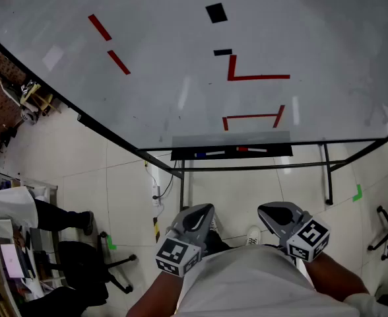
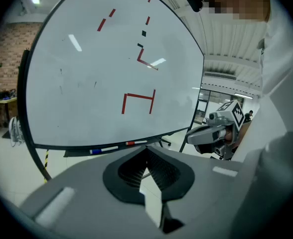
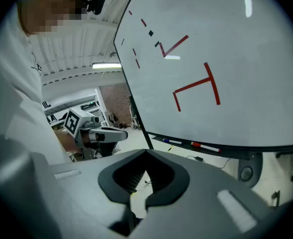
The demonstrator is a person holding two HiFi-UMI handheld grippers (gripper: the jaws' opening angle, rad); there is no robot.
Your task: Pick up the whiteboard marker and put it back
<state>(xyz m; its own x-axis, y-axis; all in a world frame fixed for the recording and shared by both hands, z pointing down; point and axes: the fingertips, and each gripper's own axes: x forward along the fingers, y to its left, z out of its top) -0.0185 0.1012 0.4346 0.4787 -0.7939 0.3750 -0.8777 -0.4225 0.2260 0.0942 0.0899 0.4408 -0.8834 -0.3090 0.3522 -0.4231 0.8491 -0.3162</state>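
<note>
Near the person's waist, the grey left tongs [image 1: 206, 210] and grey right tongs [image 1: 264, 209] are both clenched tip to tip, empty. Beyond, a blue-capped whiteboard marker [image 1: 200, 154] and a red-capped whiteboard marker [image 1: 243, 149] lie on the black tray [image 1: 281, 152] below the white whiteboard [image 1: 181, 45].

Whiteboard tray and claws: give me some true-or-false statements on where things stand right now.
1. The left claw holds a marker. False: it is shut on nothing.
2. A blue-capped marker and a red-capped marker lie on the tray. True.
3. The right claw touches the tray. False: it is shut and empty, held apart from the tray, close to the person's body.
4. The whiteboard carries red lines. True.
</note>
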